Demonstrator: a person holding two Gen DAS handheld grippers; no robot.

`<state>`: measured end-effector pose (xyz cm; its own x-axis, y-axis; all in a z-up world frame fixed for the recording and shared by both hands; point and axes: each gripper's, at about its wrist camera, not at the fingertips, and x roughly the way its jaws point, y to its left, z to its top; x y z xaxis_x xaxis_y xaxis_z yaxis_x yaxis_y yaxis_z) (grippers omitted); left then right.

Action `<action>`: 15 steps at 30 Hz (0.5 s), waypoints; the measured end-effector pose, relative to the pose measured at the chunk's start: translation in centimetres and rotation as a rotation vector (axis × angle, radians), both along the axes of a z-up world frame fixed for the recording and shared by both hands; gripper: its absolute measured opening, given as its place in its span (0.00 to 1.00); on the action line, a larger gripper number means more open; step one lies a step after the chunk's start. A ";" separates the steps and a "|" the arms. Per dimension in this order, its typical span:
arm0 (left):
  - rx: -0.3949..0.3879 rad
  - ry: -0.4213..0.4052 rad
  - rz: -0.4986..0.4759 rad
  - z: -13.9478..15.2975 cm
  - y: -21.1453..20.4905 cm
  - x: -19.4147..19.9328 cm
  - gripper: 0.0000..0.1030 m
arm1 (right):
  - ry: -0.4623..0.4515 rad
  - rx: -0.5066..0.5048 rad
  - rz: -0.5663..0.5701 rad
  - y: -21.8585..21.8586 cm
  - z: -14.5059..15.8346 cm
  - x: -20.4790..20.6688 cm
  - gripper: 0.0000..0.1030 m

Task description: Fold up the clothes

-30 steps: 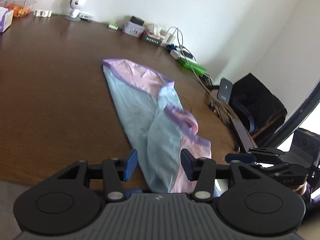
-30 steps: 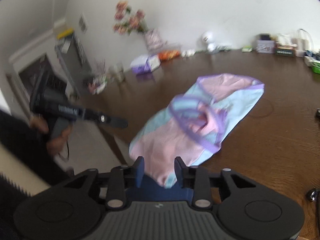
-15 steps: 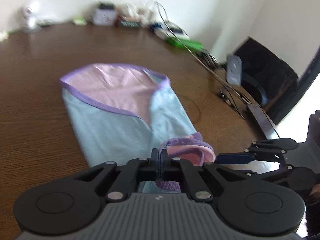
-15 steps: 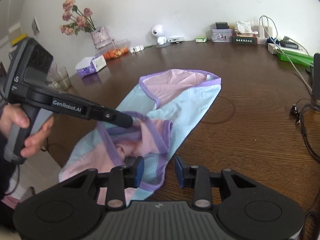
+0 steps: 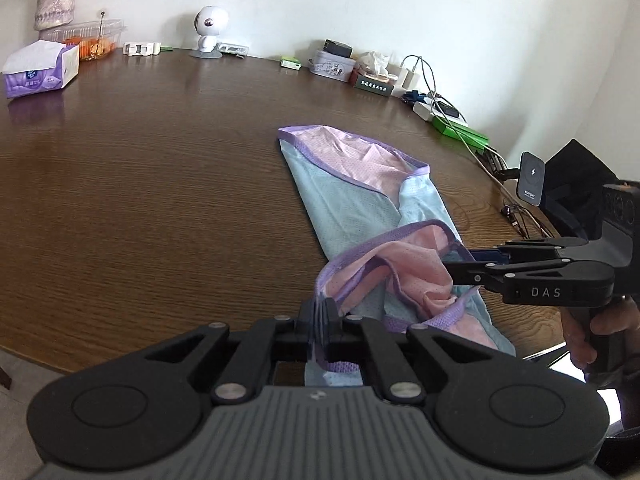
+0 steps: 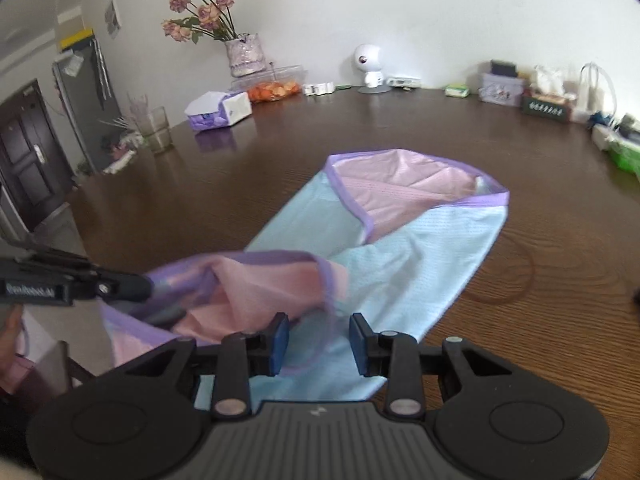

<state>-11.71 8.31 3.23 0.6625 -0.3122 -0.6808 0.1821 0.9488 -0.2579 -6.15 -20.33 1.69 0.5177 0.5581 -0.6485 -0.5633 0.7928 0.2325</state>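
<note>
A light blue and pink garment with purple trim lies on the brown wooden table; it also shows in the right wrist view. My left gripper is shut on the garment's purple-trimmed near edge and holds it lifted; it shows from the side in the right wrist view. My right gripper is open, its blue pads either side of the lifted purple edge. In the left wrist view it reaches into the raised fold from the right.
A tissue box, a food container, a vase of flowers, a white camera, small boxes and chargers with cables line the table's far edge. A phone stand and a dark chair sit right.
My left gripper closed on the garment's near edge and lifted it. My right gripper moved in from the right toward the raised fold, staying open.
</note>
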 end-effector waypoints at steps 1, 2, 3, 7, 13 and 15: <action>0.004 0.002 -0.003 -0.1 0.0 0.1 0.03 | -0.007 -0.009 0.003 0.4 0.0 0.0 0.14; 0.007 0.001 -0.007 -0.1 0.0 0.1 0.03 | -0.035 -0.036 -0.015 0.7 0.2 -0.3 0.02; 0.009 -0.001 -0.012 -0.1 0.1 0.1 0.03 | -0.063 -0.059 -0.031 1.0 0.4 -0.7 0.01; 0.012 0.013 -0.056 -0.1 -0.2 0.4 0.06 | -0.160 -0.059 -0.075 -0.3 2.9 -2.6 0.01; 0.045 0.038 -0.106 -0.6 -1.3 1.3 0.44 | -0.203 -0.106 -0.036 -0.9 3.7 -5.2 0.01; 0.016 0.056 -0.126 -0.7 -0.9 1.7 0.42 | -0.200 -0.112 -0.022 -0.7 3.5 -5.9 0.01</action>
<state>-9.97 7.36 2.58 0.5794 -0.3798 -0.7212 0.2860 0.9233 -0.2564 -12.00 -21.06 5.22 0.6535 0.4752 -0.5892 -0.5713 0.8203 0.0281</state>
